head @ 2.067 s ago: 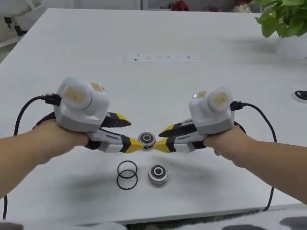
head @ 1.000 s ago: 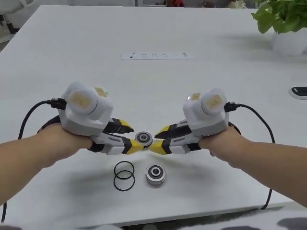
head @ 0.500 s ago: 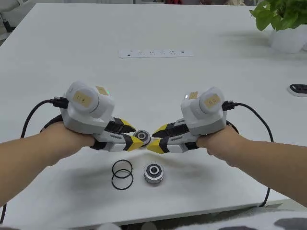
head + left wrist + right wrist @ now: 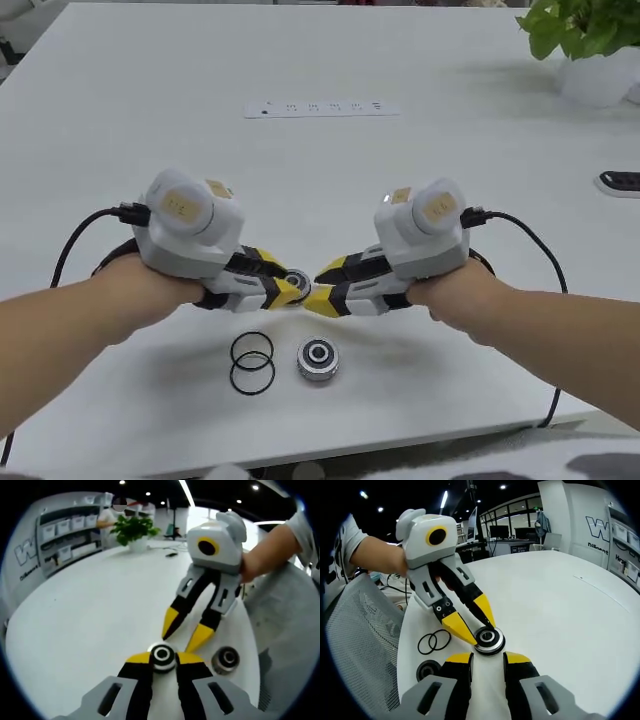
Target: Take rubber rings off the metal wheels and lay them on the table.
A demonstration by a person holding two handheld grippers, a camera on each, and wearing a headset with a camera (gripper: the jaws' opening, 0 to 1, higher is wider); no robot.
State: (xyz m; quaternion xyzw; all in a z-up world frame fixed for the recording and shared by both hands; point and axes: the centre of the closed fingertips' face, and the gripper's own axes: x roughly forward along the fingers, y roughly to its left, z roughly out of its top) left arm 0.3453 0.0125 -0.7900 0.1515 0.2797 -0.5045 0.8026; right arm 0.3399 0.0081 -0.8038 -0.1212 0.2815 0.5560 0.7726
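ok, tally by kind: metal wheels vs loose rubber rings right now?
Round silver metal wheels: 2, one clamped in the left gripper at, one lying on the white table at.
Thin black rubber rings: 2, loose on the table beside the lying wheel.
Total: 4.

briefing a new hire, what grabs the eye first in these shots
Two handheld grippers meet tip to tip over the table: the left gripper clamps a metal wheel, the right gripper faces it. Nearer the person, two black rubber rings lie beside a second wheel.
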